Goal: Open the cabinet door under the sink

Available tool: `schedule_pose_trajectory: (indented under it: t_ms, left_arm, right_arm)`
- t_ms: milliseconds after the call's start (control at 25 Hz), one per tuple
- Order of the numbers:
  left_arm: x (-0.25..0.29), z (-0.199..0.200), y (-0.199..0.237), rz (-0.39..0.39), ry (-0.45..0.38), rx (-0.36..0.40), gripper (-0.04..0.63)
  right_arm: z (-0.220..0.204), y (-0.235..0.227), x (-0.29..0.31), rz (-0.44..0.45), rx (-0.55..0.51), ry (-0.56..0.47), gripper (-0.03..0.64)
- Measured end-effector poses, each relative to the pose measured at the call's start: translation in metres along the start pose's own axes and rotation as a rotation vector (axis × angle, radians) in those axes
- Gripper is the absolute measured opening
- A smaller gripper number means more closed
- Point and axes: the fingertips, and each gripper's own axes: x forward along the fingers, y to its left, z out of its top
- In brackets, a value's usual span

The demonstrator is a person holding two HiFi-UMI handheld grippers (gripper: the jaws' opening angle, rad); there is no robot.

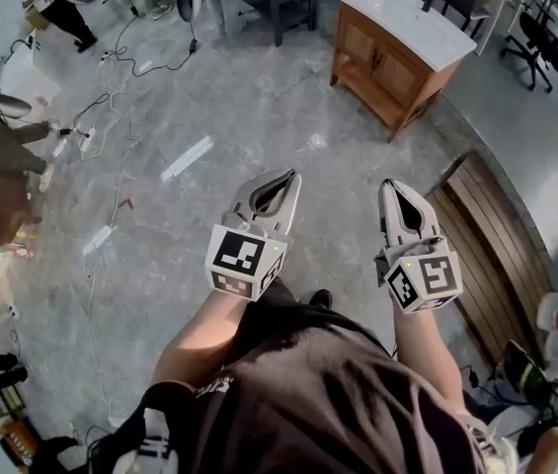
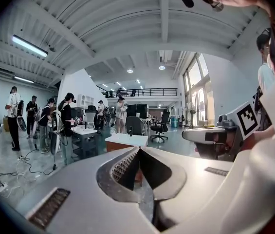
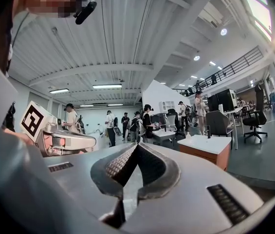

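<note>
A wooden sink cabinet (image 1: 389,49) with a white top stands across the floor, far ahead of me and a little to the right; its doors look closed. It also shows small past the jaw tips as the cabinet (image 2: 125,141) in the left gripper view and the cabinet (image 3: 208,150) in the right gripper view. My left gripper (image 1: 291,176) and right gripper (image 1: 385,185) are held side by side in front of my body, both shut with nothing between their jaws, well short of the cabinet.
Cables (image 1: 111,87) and power strips trail over the grey floor at left. A slatted wooden bench (image 1: 491,240) lies at right. Several people (image 2: 45,121) stand among desks and office chairs (image 2: 160,128) in the background.
</note>
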Motion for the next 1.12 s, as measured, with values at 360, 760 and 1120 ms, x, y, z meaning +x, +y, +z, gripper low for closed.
schedule_pose_trajectory:
  t_ms: [360,760,1120]
  left_arm:
    - [0.059,-0.020,0.042,0.008,0.023,-0.032,0.017]
    - [0.169,0.023,0.158,-0.054,-0.008,-0.004,0.016]
    - [0.237,0.038,0.260,-0.088,-0.011,-0.019,0.017]
  right_arm:
    - [-0.007,-0.037,0.058,-0.017,0.019,0.012,0.012]
    - [0.014,-0.080,0.205,-0.069,0.033,0.013,0.012]
    - [0.025,-0.098,0.318,-0.114,0.032,0.031,0.012]
